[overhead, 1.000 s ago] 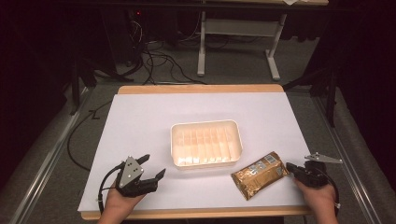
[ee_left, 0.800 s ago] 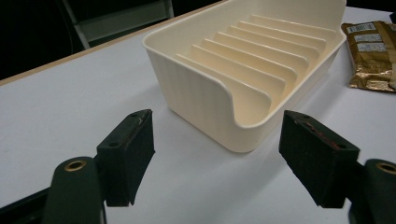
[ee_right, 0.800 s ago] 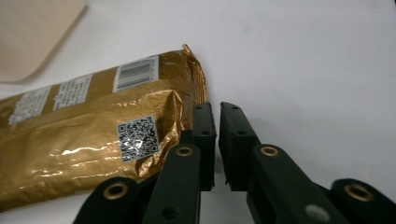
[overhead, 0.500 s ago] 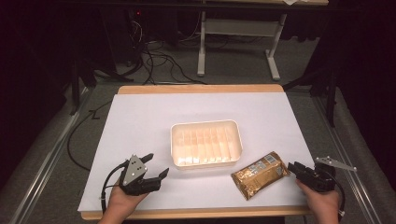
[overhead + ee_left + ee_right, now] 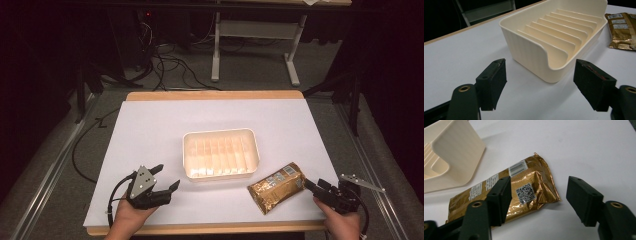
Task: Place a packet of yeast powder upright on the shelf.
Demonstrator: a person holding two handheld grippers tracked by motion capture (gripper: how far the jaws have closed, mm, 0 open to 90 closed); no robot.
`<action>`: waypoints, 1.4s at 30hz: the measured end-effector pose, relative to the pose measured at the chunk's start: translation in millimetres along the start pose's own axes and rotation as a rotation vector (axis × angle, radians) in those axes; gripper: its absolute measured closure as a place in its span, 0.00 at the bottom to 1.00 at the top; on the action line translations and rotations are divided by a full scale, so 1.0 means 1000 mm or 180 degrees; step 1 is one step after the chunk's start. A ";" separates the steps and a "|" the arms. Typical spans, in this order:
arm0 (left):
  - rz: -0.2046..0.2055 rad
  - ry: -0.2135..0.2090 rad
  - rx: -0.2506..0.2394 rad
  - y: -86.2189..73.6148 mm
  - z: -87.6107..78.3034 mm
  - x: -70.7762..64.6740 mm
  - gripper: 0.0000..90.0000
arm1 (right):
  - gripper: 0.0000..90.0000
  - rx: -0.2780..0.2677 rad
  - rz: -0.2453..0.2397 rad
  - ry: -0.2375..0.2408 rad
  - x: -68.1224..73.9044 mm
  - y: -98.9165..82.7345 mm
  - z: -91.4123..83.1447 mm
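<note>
A gold foil packet [image 5: 276,187] with a barcode lies flat on the white table, just right of a cream ribbed tray [image 5: 220,134]. My right gripper [image 5: 314,184] sits at the packet's right end. Its jaws have just been opening and now stand open. In the right gripper view the packet [image 5: 529,177] lies between and ahead of the right gripper [image 5: 540,187], with neither pad pressing on it. My left gripper [image 5: 168,176] rests at the front left, open and empty. In the left gripper view the left gripper [image 5: 539,80] faces the tray's near wall [image 5: 524,47].
The tray [image 5: 456,152] stands mid-table with several upright ribs and nothing in it. The table's wooden front edge [image 5: 210,229] runs just under both hands. Cables and a desk frame [image 5: 250,30] lie on the floor beyond the table.
My right gripper's jaws have spread apart and let go of the packet's end. That hand has drawn back slightly to the right. The packet and the left gripper have stayed put.
</note>
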State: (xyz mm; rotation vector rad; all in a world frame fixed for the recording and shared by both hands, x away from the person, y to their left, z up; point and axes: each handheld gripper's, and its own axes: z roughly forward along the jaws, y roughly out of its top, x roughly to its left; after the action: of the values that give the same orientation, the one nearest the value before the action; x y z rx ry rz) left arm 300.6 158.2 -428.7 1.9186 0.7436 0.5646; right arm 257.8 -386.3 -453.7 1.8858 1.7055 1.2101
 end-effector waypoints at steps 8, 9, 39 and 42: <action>0.0009 -0.0009 0.0041 -0.001 0.001 -0.001 0.30 | 0.29 0.0086 0.0235 0.0236 -0.013 -0.002 0.007; 0.0008 -0.0008 0.0044 -0.001 0.001 -0.001 0.30 | 0.28 0.0103 0.0288 0.0266 -0.015 -0.002 0.008; 0.0012 0.0028 0.0097 -0.008 -0.006 -0.001 0.30 | 0.24 0.0212 0.1017 0.0795 -0.025 0.001 0.033; -0.0003 0.0052 0.0101 -0.009 -0.009 0.000 0.30 | 0.28 0.0223 0.1082 0.0843 -0.025 0.001 0.036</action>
State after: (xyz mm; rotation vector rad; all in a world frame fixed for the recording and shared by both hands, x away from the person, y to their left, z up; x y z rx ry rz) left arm 292.3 167.5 -433.1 1.9449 0.7682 0.5716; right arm 287.6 -399.3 -483.0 2.2067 1.6116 1.6091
